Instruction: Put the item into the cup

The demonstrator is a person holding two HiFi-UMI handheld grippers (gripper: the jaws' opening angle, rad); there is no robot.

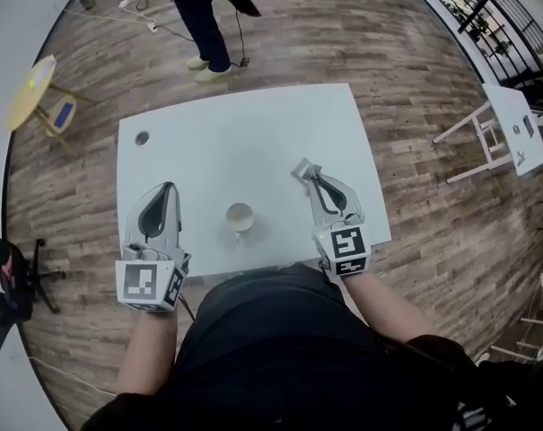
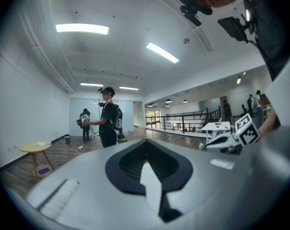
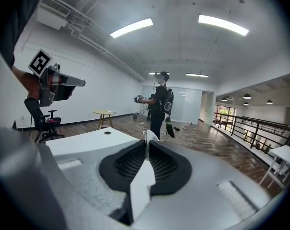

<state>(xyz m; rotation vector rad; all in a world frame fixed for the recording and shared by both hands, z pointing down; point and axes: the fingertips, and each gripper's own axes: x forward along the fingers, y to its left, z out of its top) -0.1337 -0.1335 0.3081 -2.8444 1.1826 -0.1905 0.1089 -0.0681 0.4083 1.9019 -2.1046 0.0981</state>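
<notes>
A small pale cup (image 1: 240, 215) stands upright on the white table (image 1: 253, 124), near its front edge, between my two grippers. My right gripper (image 1: 310, 178) hovers to the right of the cup and is shut on a small whitish item (image 1: 302, 168). In the right gripper view that item (image 3: 150, 135) sticks out past the tips of the closed jaws. My left gripper (image 1: 170, 188) is left of the cup, its jaws together with nothing between them (image 2: 145, 142). It points about level over the table.
A person (image 1: 199, 21) stands beyond the table's far edge, with cables on the wooden floor nearby. A round hole (image 1: 143, 138) marks the table's far left corner. A yellow side table (image 1: 33, 88) and a black chair (image 1: 11, 277) stand left; another white table (image 1: 515, 126) stands right.
</notes>
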